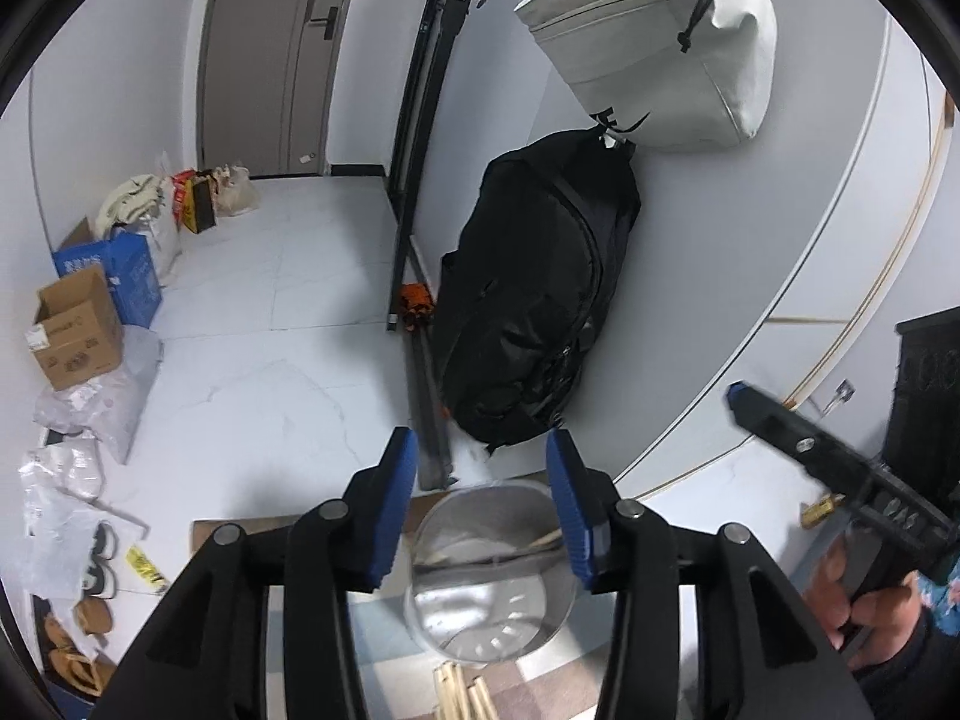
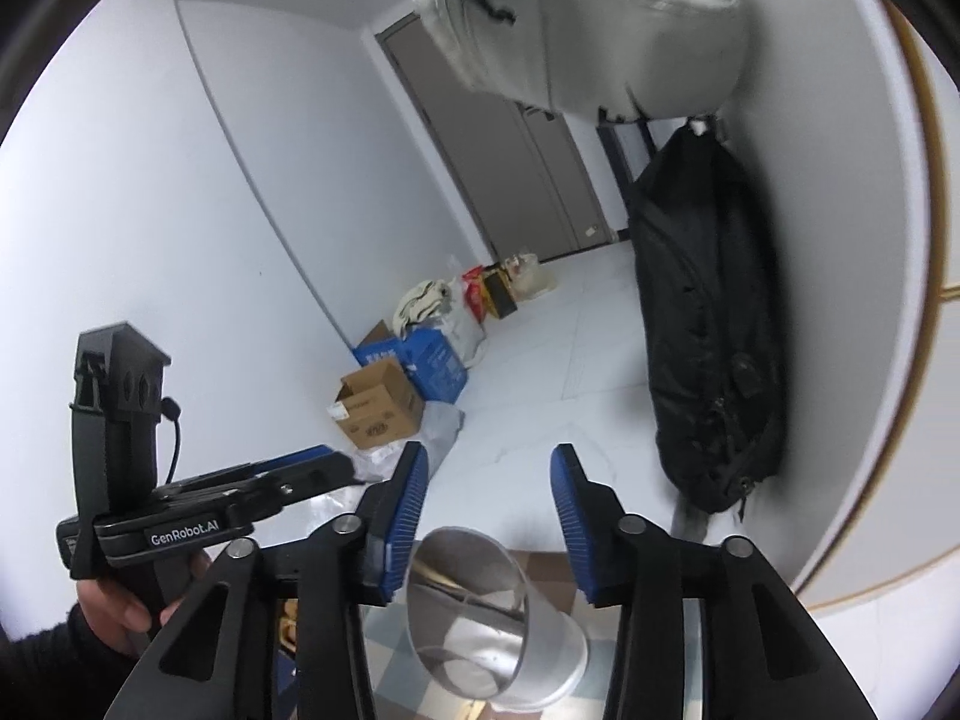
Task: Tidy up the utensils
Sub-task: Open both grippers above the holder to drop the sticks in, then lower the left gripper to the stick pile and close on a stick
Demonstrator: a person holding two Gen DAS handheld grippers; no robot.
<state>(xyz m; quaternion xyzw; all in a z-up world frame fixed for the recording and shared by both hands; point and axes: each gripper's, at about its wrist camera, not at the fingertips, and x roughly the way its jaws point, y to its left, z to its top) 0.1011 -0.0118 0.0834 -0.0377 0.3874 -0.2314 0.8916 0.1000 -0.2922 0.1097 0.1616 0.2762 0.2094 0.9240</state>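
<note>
A shiny metal utensil cup [image 1: 492,570] stands on a checked cloth, low in the left wrist view, with a few sticks leaning inside it. My left gripper [image 1: 480,441] hangs above and in front of the cup, its blue pads apart with nothing between them. Pale wooden chopsticks [image 1: 462,690] lie just before the cup. At the right, a hand [image 1: 864,600] holds my right gripper [image 1: 744,399]. In the right wrist view the same cup [image 2: 480,600] sits below my right gripper [image 2: 491,453], open and empty. My left gripper [image 2: 327,462] shows at the left.
A black backpack [image 1: 540,300] and a grey bag [image 1: 654,42] hang on the wall behind the table. Cardboard boxes [image 1: 75,330], a blue box [image 1: 120,276], plastic bags and shoes [image 1: 99,558] line the floor at left. A black stand [image 1: 414,180] leans by the door.
</note>
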